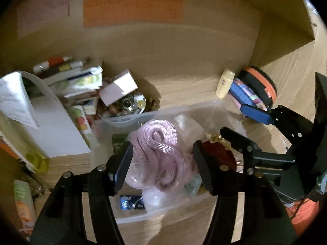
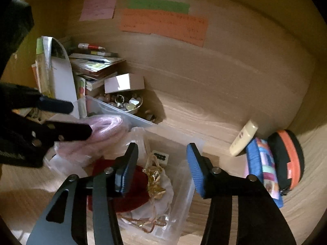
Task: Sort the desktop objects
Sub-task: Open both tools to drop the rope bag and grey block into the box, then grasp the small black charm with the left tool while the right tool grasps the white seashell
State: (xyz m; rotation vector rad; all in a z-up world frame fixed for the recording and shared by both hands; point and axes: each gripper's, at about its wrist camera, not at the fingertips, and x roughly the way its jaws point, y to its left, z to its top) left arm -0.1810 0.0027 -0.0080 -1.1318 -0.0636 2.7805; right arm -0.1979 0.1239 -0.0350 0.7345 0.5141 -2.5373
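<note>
Pink cord (image 1: 157, 143) sits bagged right between our left hand-held gripper (image 1: 162, 165) fingers over the bin (image 1: 122, 120), jaws not closed on it afaict. Right hand-held gripper (image 2: 161, 169) spread wide, empty, farther off.

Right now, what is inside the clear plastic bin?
Inside the clear plastic bin: pink coiled cable in a bag, red pouch, gold ribbon, white cloth bag. Whatever lies beneath is hidden.
</note>
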